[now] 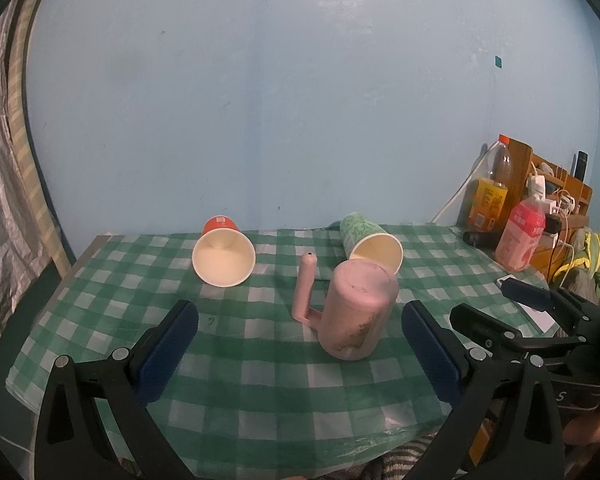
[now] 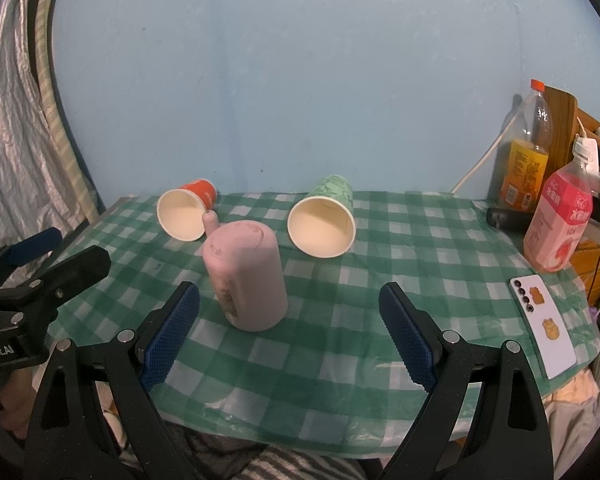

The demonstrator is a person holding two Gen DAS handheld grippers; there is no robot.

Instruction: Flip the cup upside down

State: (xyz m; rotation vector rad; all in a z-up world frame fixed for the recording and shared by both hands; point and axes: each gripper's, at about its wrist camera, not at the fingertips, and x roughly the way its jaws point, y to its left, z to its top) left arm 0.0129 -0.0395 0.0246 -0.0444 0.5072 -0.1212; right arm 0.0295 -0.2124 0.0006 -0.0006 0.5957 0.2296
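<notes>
A pink plastic mug point(image 1: 354, 312) point(image 2: 246, 276) stands upside down on the green checked tablecloth point(image 1: 260, 368), its handle point(image 1: 305, 286) to the left. An orange paper cup point(image 1: 223, 250) point(image 2: 186, 214) and a green paper cup point(image 1: 370, 242) point(image 2: 324, 220) lie on their sides behind it, mouths toward me. My left gripper point(image 1: 300, 324) is open and empty, its fingers either side of the mug, short of it. My right gripper point(image 2: 290, 308) is open and empty, just in front of the mug.
A pink bottle point(image 1: 520, 236) point(image 2: 558, 224), an orange-labelled bottle point(image 1: 490, 188) point(image 2: 528, 152) and a wooden rack with cables point(image 1: 556, 184) stand at the right. A white phone point(image 2: 544, 328) lies near the table's right front edge. The blue wall point(image 1: 280, 100) is behind.
</notes>
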